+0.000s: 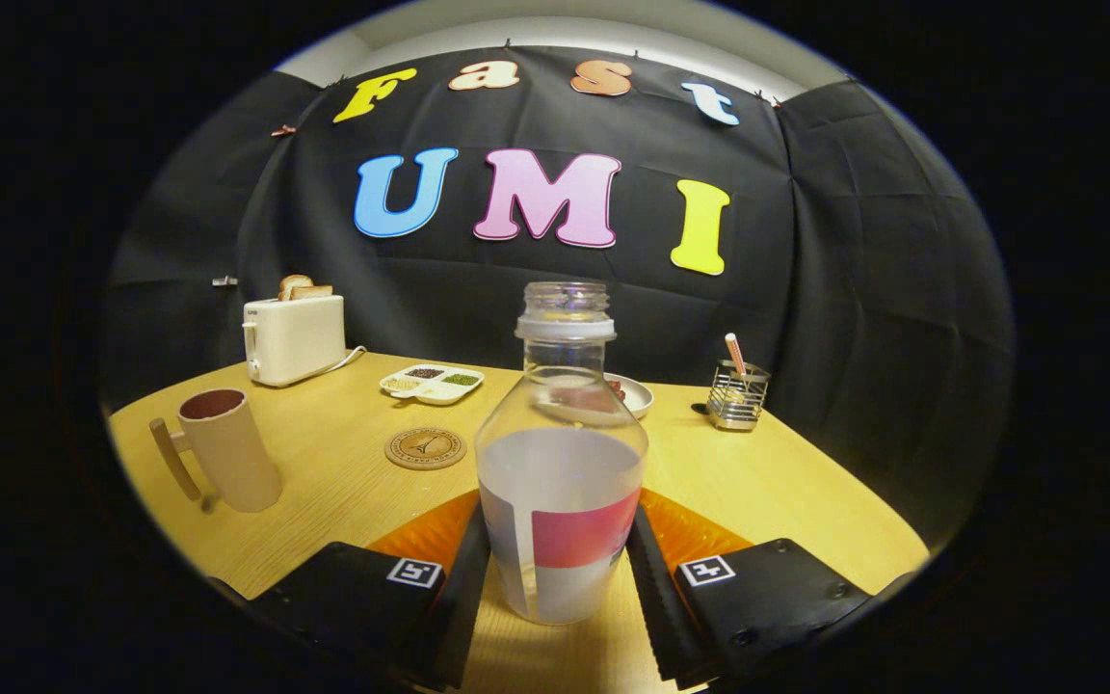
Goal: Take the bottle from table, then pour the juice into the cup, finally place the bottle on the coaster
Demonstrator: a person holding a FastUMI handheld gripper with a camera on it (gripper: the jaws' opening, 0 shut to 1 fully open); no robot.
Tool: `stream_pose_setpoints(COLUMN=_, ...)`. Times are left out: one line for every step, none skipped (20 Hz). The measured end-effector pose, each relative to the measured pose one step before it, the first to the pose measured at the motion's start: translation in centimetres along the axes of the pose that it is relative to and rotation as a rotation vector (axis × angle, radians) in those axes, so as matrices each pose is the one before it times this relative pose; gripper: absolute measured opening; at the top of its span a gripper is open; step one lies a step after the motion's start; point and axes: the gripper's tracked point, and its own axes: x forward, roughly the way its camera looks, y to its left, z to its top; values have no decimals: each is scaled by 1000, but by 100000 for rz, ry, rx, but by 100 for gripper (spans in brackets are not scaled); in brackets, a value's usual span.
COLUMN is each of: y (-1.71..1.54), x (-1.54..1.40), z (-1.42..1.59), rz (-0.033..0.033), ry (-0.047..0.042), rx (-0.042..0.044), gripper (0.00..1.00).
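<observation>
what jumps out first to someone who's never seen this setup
An uncapped clear bottle with a pale and red label stands between the tool fingers, which sit close on both sides; actual contact is hard to confirm. Beyond the fingers to the left a round coaster lies flat, and further left stands a beige cup with a handle. A white toaster holding toast sits by the back wall.

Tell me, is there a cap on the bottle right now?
No, the bottle stands between the gripper fingers with its threaded neck bare and its mouth open.
</observation>
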Motion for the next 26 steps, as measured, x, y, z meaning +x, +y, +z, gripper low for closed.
stream_pose_setpoints(y=-151, x=-8, z=814, rz=-821, ry=295, rx=-3507, gripper=74)
stream_pose_setpoints(y=-266, x=-132, z=631, rz=-1888, ry=1438, rx=-3998, gripper=72)
stream_pose_setpoints(y=42, x=-115, z=810, rz=167, ry=786, rx=-3112, gripper=73)
stream_pose_setpoints(y=265, x=-526, z=1061, rz=93, ry=217, rx=-2718, gripper=72)
stream_pose_setpoints(y=14, x=28, z=1002, rz=-341, ry=222, rx=-3333, gripper=71)
stream_pose_setpoints(y=60, x=-182, z=814, rz=-852, ry=832, rx=-3297, gripper=71)
stream_pose_setpoints(y=-76, x=-20, z=478, rz=-1235, ry=1664, rx=-3641, gripper=71)
stream_pose_setpoints(y=-141, x=-223, z=520, rz=-1669, ry=1951, rx=-3082, gripper=71)
stream_pose_setpoints(y=111, x=-318, z=825, rz=-1153, ry=384, rx=-1974, gripper=71)
stream_pose_setpoints(y=284, x=-358, z=1048, rz=-452, ry=-846, rx=-1436, gripper=71)
stream_pose_setpoints(y=611, x=-233, z=858, rz=-80, ry=-729, rx=-2214, gripper=71)
stream_pose_setpoints(y=735, x=-143, z=694, rz=683, ry=-691, rx=-3081, gripper=71)
stream_pose_setpoints(y=848, x=-140, z=728, rz=550, ry=-747, rx=-3411, gripper=71)
stream_pose_setpoints(y=789, x=-247, z=473, rz=1071, ry=-323, rx=-3266, gripper=71)
stream_pose_setpoints(y=727, x=-237, z=346, rz=475, ry=-174, rx=-3335, gripper=71)
stream_pose_setpoints(y=534, x=-228, z=415, rz=-187, ry=-252, rx=-3546, gripper=71)
stream_pose_setpoints(y=459, x=-139, z=528, rz=-54, ry=-762, rx=-3261, gripper=71)
stream_pose_setpoints(y=738, x=-69, z=508, rz=668, ry=-800, rx=-3175, gripper=71)
stream_pose_setpoints(y=826, x=138, z=426, rz=595, ry=-626, rx=-3727, gripper=71)
stream_pose_setpoints(y=716, x=134, z=446, rz=436, ry=-625, rx=-4216, gripper=71)
stream_pose_setpoints(y=548, x=134, z=340, rz=325, ry=-335, rx=-4085, gripper=71)
stream_pose_setpoints(y=593, x=143, z=340, rz=193, ry=-393, rx=-3384, gripper=71)
stream_pose_setpoints(y=598, x=95, z=140, rz=98, ry=-184, rx=-3065, gripper=71)
stream_pose_setpoints(y=171, x=-54, z=322, rz=272, ry=-166, rx=-3007, gripper=71)
stream_pose_setpoints(y=409, x=209, z=323, rz=366, ry=5, rx=-2900, gripper=71)
stream_pose_setpoints(y=646, x=209, z=247, rz=228, ry=-83, rx=-2627, gripper=71)
